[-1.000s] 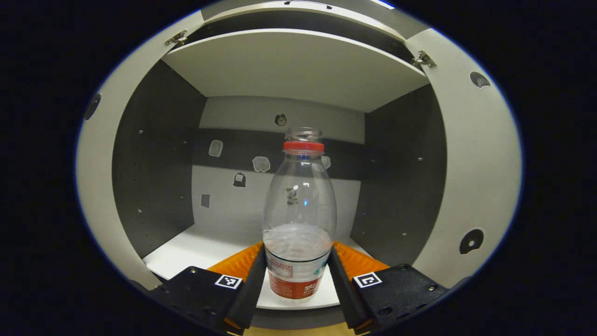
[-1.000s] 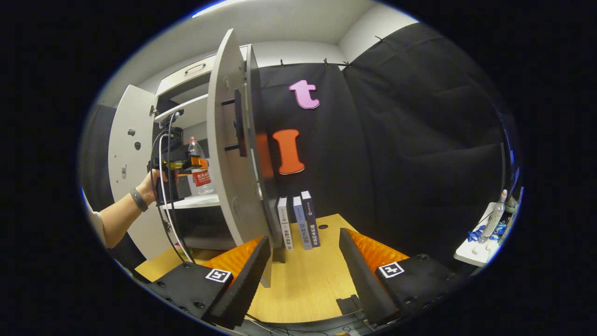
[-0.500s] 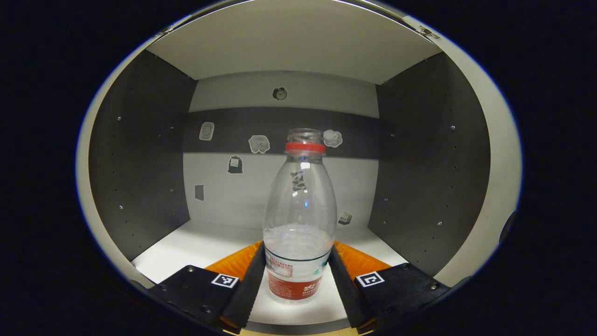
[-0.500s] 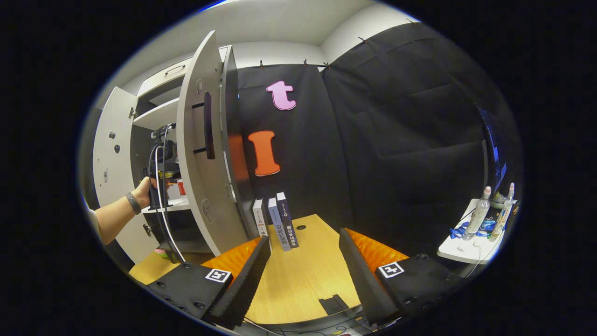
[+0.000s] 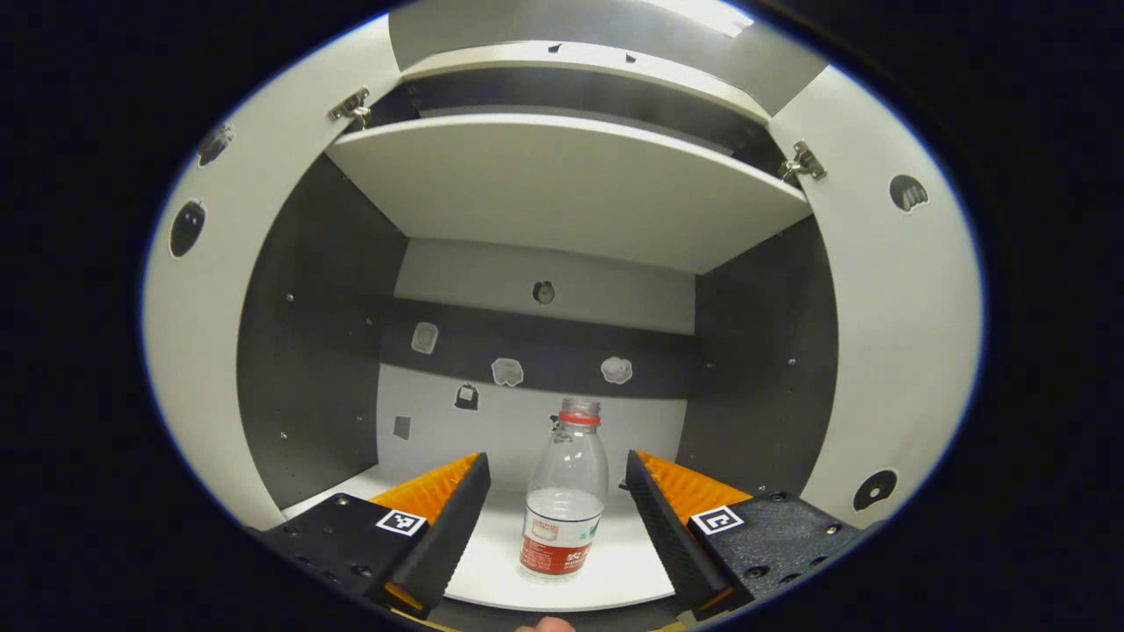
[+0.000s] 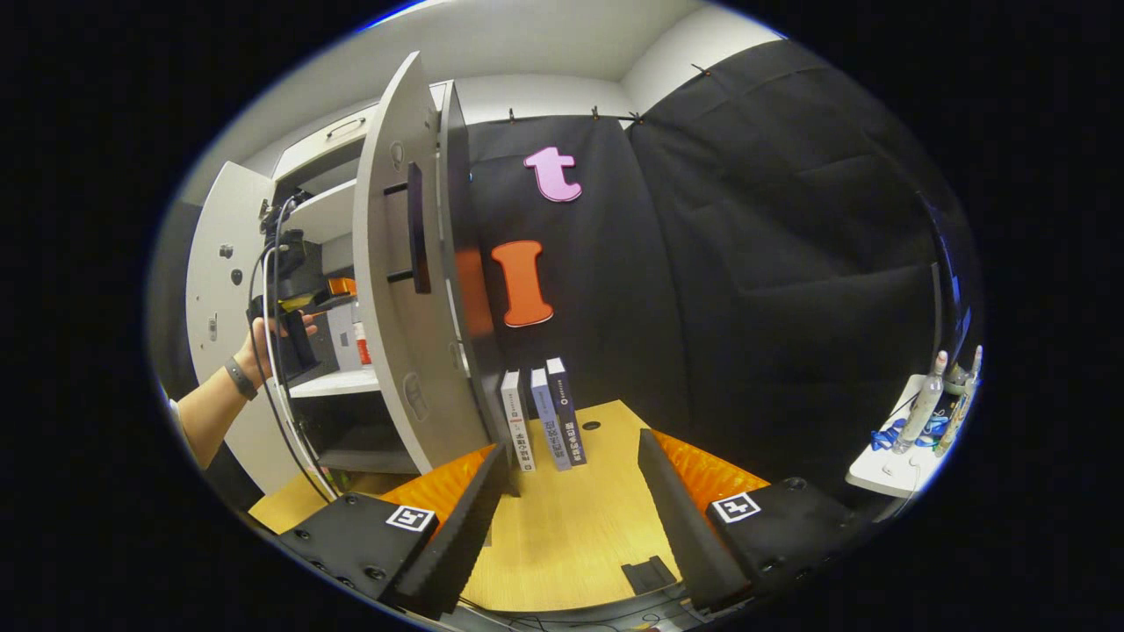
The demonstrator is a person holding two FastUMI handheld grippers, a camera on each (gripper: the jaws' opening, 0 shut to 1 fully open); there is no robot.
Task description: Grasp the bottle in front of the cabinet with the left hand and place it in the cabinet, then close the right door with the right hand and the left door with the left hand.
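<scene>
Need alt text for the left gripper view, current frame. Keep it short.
A clear plastic bottle with a red label and red neck ring stands upright on the white shelf inside the open cabinet, untouched between the spread fingers of the left gripper. Another shelf board spans above, and small stickers dot the back wall.

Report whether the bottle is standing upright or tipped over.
Upright. The bottle stands on its base on the cabinet shelf, neck up, clear of the left hand-held gripper.
</scene>
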